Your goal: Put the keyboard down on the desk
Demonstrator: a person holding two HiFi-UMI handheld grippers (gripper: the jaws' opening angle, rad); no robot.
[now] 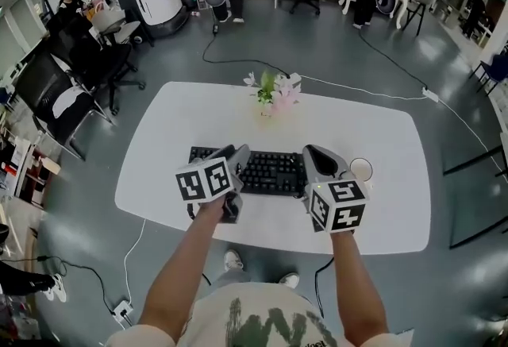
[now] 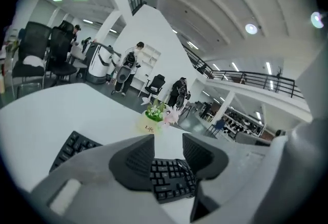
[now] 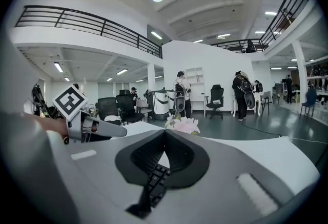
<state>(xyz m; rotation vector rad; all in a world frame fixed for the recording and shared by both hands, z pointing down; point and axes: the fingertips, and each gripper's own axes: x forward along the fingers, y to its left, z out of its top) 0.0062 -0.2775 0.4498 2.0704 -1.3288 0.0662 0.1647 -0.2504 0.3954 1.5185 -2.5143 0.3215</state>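
One white tabletop [image 1: 381, 139] bore everything. Black keyboard [image 1: 274, 172] lay flat near its front edge, about midway along. Left gripper [image 1: 236, 152] was over the keyboard's left part, jaws partly apart, nothing pressed between them, keys visible through the gap. Right gripper [image 1: 312, 152] was over the keyboard's right end, jaw tips together, holding nothing. Potted flowers [image 1: 272, 94] stood near the back edge. Small white cup [image 1: 361, 170] sat just beside the keyboard's right end.
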